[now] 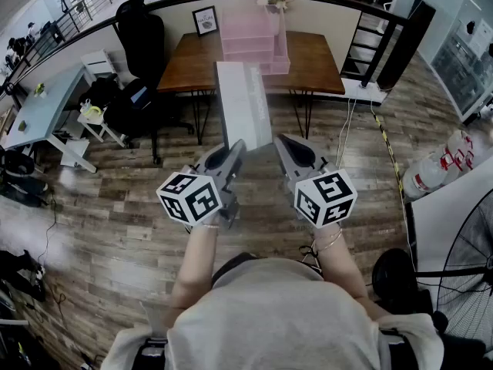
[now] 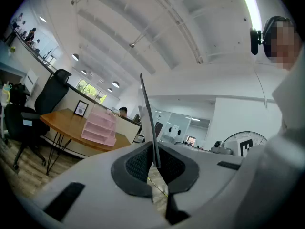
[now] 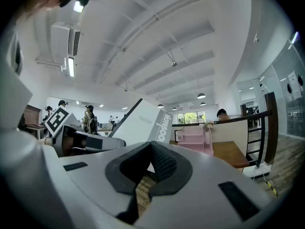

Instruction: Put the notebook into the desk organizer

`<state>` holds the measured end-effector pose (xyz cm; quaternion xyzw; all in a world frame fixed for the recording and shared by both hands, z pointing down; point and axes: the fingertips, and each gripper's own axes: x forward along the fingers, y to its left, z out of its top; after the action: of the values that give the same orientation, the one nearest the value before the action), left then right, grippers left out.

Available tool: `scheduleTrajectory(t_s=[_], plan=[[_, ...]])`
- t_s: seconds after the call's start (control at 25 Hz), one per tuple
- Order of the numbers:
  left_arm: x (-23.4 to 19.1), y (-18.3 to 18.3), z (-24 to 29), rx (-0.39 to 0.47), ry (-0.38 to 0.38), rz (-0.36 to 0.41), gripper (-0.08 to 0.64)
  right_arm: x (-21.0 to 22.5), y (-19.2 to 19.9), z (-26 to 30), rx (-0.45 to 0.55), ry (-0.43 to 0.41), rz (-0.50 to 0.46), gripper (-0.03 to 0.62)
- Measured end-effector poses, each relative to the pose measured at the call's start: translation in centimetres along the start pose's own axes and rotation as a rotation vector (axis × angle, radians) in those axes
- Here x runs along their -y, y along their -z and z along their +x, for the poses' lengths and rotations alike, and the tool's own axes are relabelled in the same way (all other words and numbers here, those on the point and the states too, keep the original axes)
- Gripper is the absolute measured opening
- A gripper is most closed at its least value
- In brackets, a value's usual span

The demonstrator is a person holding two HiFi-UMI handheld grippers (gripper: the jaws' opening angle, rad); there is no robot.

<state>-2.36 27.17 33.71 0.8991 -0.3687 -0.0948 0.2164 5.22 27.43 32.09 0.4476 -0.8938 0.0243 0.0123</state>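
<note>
Presently both grippers are held level, well back from the desk (image 1: 316,64); the approach is not finished.

Left gripper (image 1: 240,146): pads pressed together on the near short edge of the notebook (image 1: 243,102), a thin pinch. The notebook hangs in the air and juts out ahead of the jaws, tilted, its free end toward the desk. My read is that it is gripped by one end so the far end can lead into a slot.

Centre, far side: the pink tiered desk organizer (image 1: 250,41) stands on the desk near the back wall, well apart from the notebook. Its open fronts face the person, which suits a straight push in.

Right gripper (image 1: 282,141): jaws together, nothing pinched. Its tip sits just beside the notebook's lower right corner, and I cannot tell whether it touches. It is probably on standby to steady or guide the notebook.

Views compared:
- The head view gives the layout: the stretch of floor to cross and the line from notebook to organizer. It hides the pad contact.
- The left gripper view shows the notebook edge-on, a thin dark line clamped between the pads, so the pinch is confirmed there.
- The right gripper view alone shows the broad pale cover with printed lettering, and that this gripper's own pads hold nothing.
</note>
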Motion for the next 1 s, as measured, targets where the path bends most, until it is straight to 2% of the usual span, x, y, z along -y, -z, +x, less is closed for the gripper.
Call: scheduleTrajectory(t_s=[0.36,0.56,1.0], plan=[[-0.8,-0.1,0.3,0.004,0.006,-0.011,0.021,-0.2,0.7,0.9,-0.013,0.007,-0.003,0.009],[-1.8,-0.2,0.4,-0.004,0.003,-0.012,0.021,0.0,0.9,1.8,0.006,0.001,0.042,0.009],[-4.8,-1.2,0.6,0.001,0.029,-0.04,0.021,-0.1,1.3,4.6,0.022,0.01,0.051,0.009]])
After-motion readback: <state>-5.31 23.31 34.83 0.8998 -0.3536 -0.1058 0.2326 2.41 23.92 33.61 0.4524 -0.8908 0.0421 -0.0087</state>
